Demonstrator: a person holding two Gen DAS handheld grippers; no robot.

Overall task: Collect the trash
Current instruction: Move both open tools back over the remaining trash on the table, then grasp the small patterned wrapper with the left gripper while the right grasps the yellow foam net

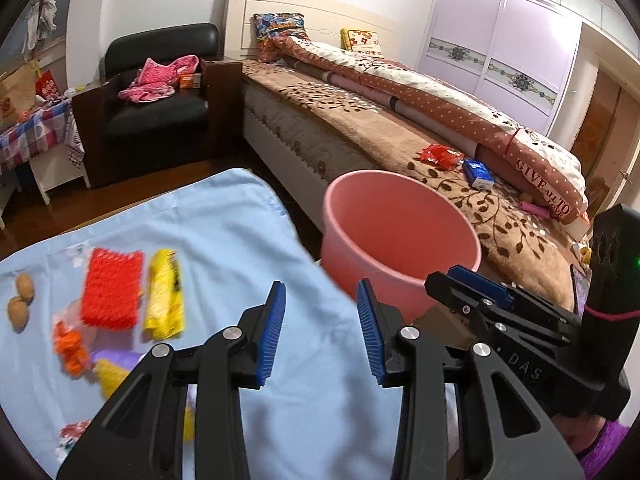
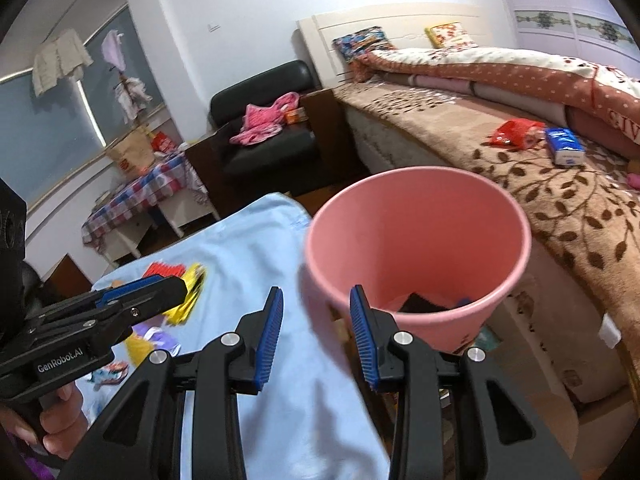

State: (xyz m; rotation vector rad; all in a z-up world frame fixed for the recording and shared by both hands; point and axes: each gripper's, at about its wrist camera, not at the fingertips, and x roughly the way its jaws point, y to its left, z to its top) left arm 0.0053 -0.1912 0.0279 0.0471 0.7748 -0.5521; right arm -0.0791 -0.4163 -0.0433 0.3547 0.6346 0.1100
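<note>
Trash remains scattered on the counter (image 1: 240,240), which is draped in a pale blue cloth: a red textured wrapper (image 1: 112,290), a yellow packet (image 1: 165,300) just beside it, an orange scrap (image 1: 70,346) and some purple and yellow pieces nearer the camera. Two walnuts (image 1: 21,300) lie apart at the cloth's left edge; whether they count as trash is unclear.

The pink bucket (image 2: 416,248) stands just past the counter's right edge, between it and the bed (image 1: 360,128). The right wrist view looks down into it and shows something dark and a bit of blue at the bottom, so some collecting appears to be done, though most of the litter is not yet in.

The left hand-held gripper (image 1: 321,330) hovers released above the cloth, nothing between its blue pads. The right hand-held gripper (image 2: 316,336) is likewise spread and empty, near the bucket's rim.

On the bed's brown blanket lie a red snack wrapper (image 1: 440,156) and a blue tissue pack (image 1: 478,174), which may also need gathering.
</note>
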